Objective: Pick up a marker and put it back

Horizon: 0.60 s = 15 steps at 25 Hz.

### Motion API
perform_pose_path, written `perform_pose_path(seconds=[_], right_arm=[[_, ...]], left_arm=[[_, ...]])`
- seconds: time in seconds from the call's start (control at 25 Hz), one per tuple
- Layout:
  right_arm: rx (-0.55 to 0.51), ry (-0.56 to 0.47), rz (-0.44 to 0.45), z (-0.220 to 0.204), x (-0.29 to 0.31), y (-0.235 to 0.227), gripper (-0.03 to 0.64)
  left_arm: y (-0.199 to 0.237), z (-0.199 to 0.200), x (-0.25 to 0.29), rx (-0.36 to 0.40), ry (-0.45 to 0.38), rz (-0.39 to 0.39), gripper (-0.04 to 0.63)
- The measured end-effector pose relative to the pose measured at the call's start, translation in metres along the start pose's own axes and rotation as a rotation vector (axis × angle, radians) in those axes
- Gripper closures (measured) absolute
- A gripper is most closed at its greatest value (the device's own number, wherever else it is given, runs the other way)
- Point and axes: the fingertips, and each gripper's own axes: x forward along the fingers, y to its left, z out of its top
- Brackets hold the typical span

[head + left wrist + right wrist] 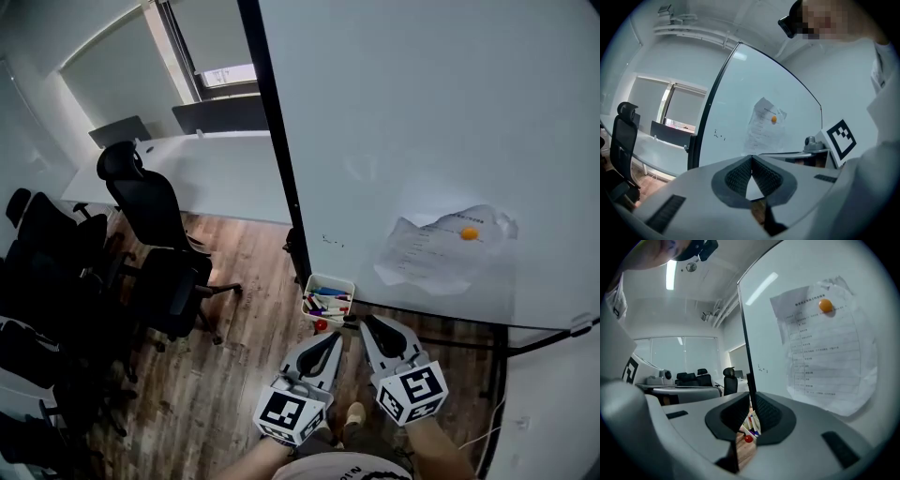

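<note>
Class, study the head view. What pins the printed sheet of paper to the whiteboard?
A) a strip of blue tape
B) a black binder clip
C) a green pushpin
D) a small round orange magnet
D: a small round orange magnet sits near the top of the sheet of paper on the whiteboard. No tape, clip or pin shows on it.

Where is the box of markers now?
In the head view, the white box of markers sits at the foot of the whiteboard, just beyond the left gripper.
</note>
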Motion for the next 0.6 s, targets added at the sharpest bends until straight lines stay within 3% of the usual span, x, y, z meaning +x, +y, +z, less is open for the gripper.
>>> perform_pose_path(seconds=[0.6], right_arm=[[-0.008, -0.134, 0.062, 0.085, -0.060, 0.030, 0.592]], left_arm=[[-0.052, 0.075, -0.021, 0.004, -0.108, -0.056, 0.584]])
